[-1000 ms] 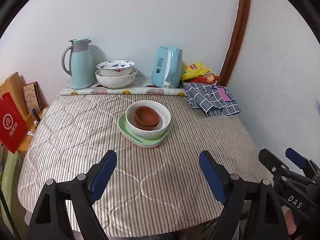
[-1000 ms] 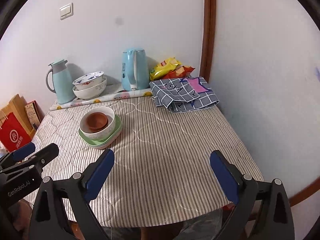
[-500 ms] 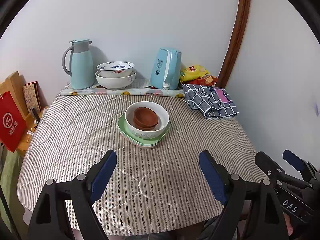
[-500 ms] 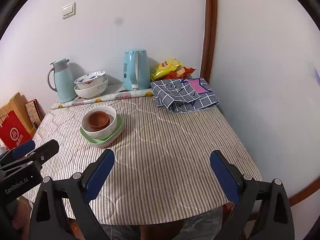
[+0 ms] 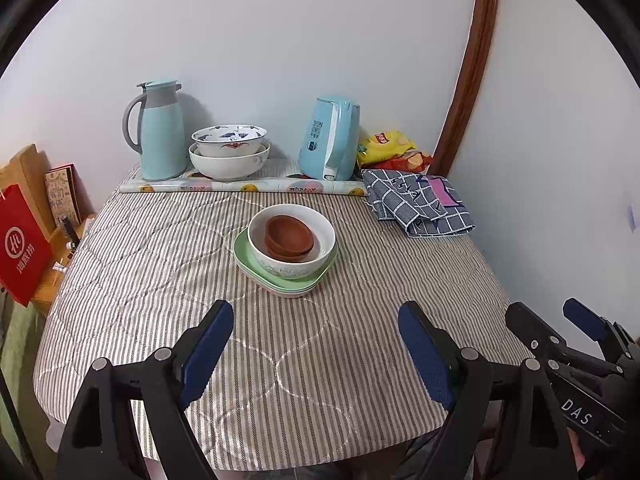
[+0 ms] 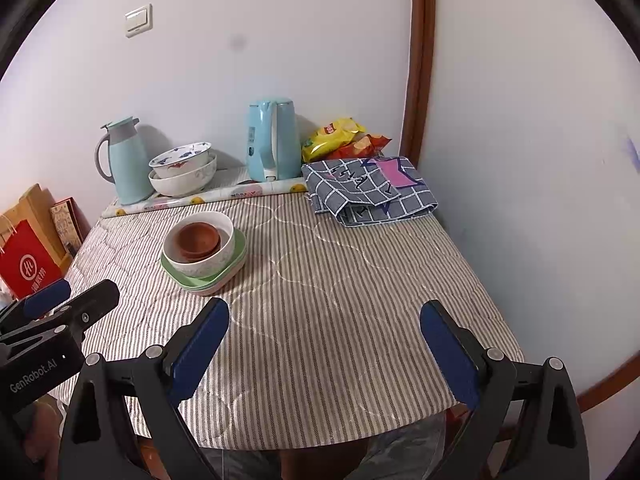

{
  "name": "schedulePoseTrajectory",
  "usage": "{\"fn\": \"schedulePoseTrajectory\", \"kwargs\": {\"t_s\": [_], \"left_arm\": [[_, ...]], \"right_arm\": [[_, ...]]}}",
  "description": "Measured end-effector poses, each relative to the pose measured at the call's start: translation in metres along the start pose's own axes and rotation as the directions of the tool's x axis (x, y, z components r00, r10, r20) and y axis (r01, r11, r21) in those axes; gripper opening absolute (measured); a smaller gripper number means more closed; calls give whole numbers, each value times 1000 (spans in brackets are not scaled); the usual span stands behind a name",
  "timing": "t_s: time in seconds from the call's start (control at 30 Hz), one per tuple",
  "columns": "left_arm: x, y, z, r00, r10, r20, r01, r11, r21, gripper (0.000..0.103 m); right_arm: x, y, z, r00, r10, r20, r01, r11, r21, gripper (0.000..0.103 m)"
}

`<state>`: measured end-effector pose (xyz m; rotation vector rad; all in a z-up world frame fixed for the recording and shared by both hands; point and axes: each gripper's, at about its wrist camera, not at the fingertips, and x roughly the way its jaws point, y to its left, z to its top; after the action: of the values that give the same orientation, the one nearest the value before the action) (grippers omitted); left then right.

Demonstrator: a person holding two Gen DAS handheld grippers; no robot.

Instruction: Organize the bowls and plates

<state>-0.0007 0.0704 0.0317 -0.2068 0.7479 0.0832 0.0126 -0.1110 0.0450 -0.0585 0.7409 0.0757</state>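
Note:
A stack stands mid-table: two brown bowls (image 5: 288, 235) nested in a white bowl (image 5: 294, 266), on green plates (image 5: 244, 250). It also shows in the right wrist view, brown bowls (image 6: 198, 240) in the white bowl (image 6: 204, 266). Two patterned white bowls (image 5: 228, 148) are stacked at the back by the wall. My left gripper (image 5: 316, 340) is open and empty, hovering over the near table edge, short of the stack. My right gripper (image 6: 324, 340) is open and empty over the near right part of the table.
At the back stand a light-blue thermos jug (image 5: 158, 132), a blue kettle (image 5: 330, 144), snack bags (image 5: 384, 146) and a folded checked cloth (image 5: 420, 200). Walls close the back and right. A red bag (image 5: 22, 240) stands left of the striped table (image 5: 320, 392).
Both grippers have drawn back a little from the table, so the stack looks slightly farther. Nothing on the table has moved.

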Motion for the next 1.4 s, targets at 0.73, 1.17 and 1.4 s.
{"fn": "schedulePoseTrajectory", "kwargs": {"t_s": [0.73, 1.17, 1.4], "left_arm": [[-2, -3, -1, 1000, 7, 6, -7, 1000, 7, 84], [-2, -4, -2, 1000, 9, 10, -9, 1000, 8, 84], [-2, -5, -2, 1000, 7, 8, -7, 1000, 8, 84]], "right_arm": [[-3, -3, 0, 1000, 1, 5, -1, 1000, 12, 96], [-3, -5, 1, 1000, 2, 7, -2, 1000, 17, 96], [-3, -5, 1, 1000, 1, 8, -1, 1000, 19, 96]]}}
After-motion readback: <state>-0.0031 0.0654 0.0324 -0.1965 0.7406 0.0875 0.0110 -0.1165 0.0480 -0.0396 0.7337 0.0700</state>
